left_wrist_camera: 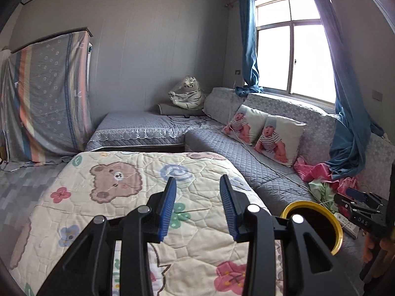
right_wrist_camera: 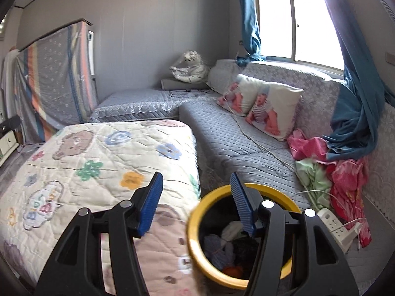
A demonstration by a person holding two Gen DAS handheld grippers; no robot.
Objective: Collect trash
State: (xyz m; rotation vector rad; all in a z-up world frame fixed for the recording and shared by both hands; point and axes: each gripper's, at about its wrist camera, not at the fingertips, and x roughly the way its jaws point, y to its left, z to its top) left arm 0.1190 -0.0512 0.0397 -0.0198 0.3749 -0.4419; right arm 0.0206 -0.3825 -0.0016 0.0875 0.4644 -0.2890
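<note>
Trash point(right_wrist_camera: 232, 244) inside bin point(right_wrist_camera: 197, 241) shows only rightward.

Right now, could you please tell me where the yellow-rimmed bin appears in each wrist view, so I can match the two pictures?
Left wrist view: the yellow-rimmed bin sits at lower right, partly hidden behind the left hand-held gripper.
Right wrist view: it sits at bottom centre, under the right hand-held gripper, with trash inside.
Shared landmark: the white power strip lies just right of the bin in both.
</note>
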